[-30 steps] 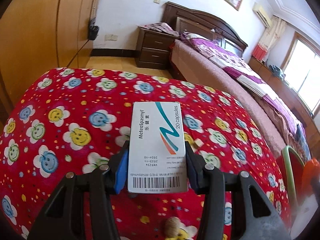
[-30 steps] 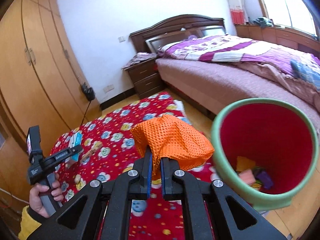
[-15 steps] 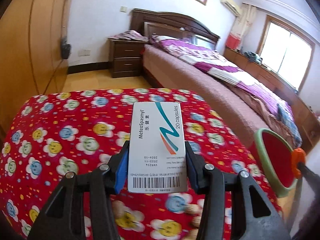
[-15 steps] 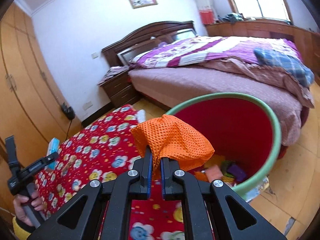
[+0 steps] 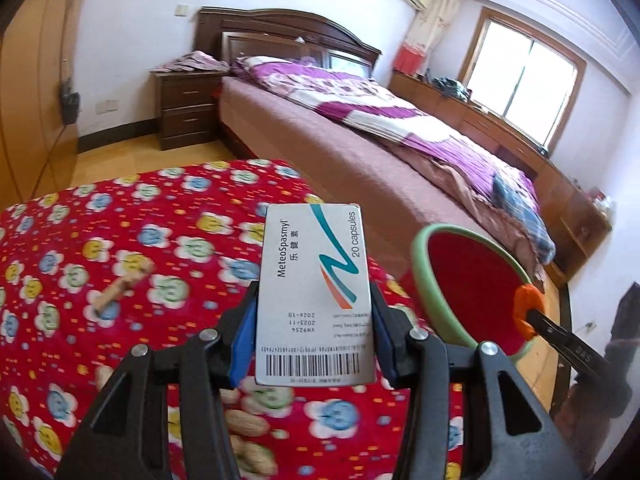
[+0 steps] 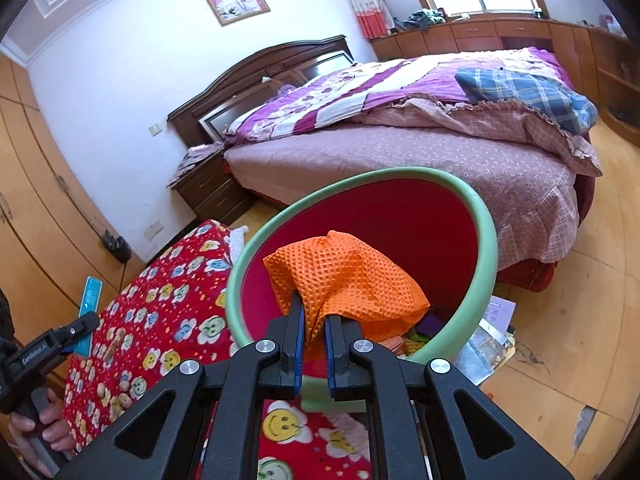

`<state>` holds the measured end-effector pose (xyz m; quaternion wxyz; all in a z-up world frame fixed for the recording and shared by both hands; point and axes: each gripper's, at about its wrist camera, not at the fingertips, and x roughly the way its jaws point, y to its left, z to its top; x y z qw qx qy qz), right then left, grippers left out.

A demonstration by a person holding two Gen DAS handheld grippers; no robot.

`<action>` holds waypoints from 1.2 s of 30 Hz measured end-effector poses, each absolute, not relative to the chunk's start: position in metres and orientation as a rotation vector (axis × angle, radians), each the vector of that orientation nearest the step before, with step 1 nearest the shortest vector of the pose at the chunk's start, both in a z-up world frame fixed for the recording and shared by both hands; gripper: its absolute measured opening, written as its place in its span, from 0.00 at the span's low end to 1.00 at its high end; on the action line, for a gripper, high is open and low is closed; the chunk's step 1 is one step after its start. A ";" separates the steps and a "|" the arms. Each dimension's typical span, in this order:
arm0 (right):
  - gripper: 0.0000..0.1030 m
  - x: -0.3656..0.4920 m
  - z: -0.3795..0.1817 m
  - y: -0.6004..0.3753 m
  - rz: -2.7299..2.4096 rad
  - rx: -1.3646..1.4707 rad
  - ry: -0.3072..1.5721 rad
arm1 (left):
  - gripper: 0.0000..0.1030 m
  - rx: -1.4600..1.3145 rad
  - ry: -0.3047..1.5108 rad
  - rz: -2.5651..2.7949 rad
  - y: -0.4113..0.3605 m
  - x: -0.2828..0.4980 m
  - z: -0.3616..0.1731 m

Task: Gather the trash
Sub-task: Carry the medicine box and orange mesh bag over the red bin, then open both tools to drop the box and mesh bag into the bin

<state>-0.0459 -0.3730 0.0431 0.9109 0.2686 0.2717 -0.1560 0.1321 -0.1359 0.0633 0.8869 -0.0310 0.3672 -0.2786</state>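
Note:
My left gripper (image 5: 313, 294) is shut on a white medicine box (image 5: 320, 248) printed "20 capsules", held upright over the red flowered cover (image 5: 120, 232). To its right stands the trash bin (image 5: 420, 276), green-rimmed and red inside. My right gripper (image 6: 314, 316) holds a crumpled orange waffle cloth (image 6: 344, 276) over the bin's mouth (image 6: 486, 248). Its jaws are opening slightly, with the cloth still pinched between the blue pads. Bits of trash lie at the bin's bottom (image 6: 432, 324). The left gripper (image 6: 86, 320) with the box (image 6: 90, 296) shows at the far left.
Peanuts (image 5: 244, 428) and a small wooden piece (image 5: 120, 292) lie on the flowered cover. A bed (image 6: 440, 168) stands behind the bin, a nightstand (image 5: 186, 108) by the wall. Papers and plastic (image 6: 492, 328) lie on the wooden floor beside the bin.
Both grippers swung to the right, toward the bin. The orange cloth now hangs over the bin's opening, and the bin shows larger in the left wrist view. The right jaws have parted slightly.

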 end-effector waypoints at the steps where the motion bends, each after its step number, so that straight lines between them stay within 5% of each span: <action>1: 0.11 -0.046 0.043 -0.376 -0.321 0.560 0.555 | 0.49 -0.062 0.768 -0.590 -0.143 0.130 0.063; 13: 0.22 -0.057 0.046 -0.388 -0.319 0.548 0.503 | 0.49 0.022 0.811 -0.691 -0.214 0.108 0.056; 36: 0.27 -0.091 0.036 -0.418 -0.386 0.578 0.484 | 0.50 0.205 0.853 -0.783 -0.319 0.093 0.032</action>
